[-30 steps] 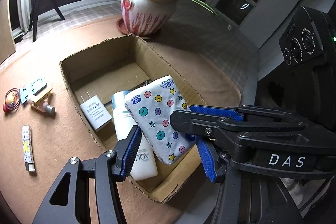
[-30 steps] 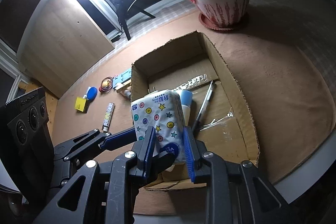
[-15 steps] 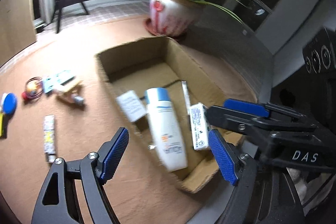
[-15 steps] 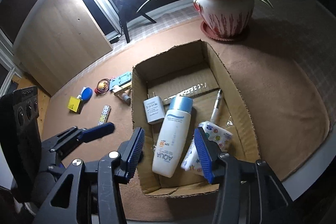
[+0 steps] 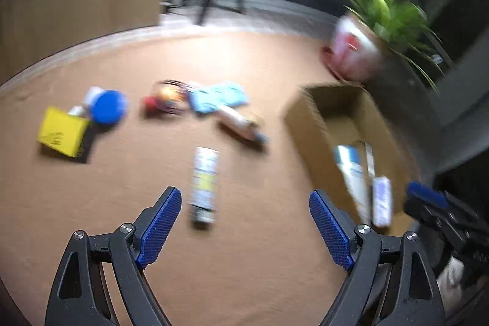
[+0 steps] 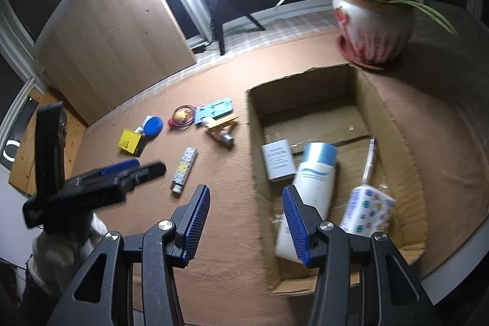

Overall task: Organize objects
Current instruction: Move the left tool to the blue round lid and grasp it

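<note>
My left claw hangs wide apart and empty over the bench, nearer the loose items than my right claw, also apart and empty by the cardboard box. The patterned tube lies just ahead at eleven o'clock, long axis running twelve to six, likely my next pick.
</note>
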`<state>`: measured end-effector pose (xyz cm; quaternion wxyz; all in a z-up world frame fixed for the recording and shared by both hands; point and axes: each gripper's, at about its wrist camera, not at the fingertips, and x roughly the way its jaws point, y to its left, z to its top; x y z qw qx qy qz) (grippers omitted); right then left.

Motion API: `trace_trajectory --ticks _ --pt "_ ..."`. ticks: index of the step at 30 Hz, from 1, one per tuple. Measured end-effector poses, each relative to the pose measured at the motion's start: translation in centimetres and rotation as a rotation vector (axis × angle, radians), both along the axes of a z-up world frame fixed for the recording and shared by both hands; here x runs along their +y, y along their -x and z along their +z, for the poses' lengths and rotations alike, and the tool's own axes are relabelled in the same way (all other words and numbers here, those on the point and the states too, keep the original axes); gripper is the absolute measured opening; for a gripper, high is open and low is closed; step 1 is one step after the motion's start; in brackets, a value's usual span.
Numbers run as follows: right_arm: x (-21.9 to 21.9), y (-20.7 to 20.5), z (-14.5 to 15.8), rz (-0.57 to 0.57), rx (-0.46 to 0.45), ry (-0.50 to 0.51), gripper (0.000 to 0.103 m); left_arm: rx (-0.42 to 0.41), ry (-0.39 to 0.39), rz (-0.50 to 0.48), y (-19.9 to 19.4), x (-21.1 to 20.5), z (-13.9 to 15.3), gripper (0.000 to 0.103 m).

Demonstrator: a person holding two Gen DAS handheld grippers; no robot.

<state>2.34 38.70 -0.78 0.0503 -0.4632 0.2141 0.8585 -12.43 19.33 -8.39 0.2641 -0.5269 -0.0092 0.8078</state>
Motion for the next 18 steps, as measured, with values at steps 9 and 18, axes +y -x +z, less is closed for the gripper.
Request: trace_trajectory --ticks 9,18 --pt "-4.4 2.4 -1.6 0.075 -0.03 0.032 0.046 -0.009 0.096 0.176 8.4 -6.4 -2.2 0.088" --pt "-6.6 4.0 -2.4 0.118 -0.048 0.047 0.046 -0.033 0.127 0.213 15.4 -7.5 -3.0 0.08"
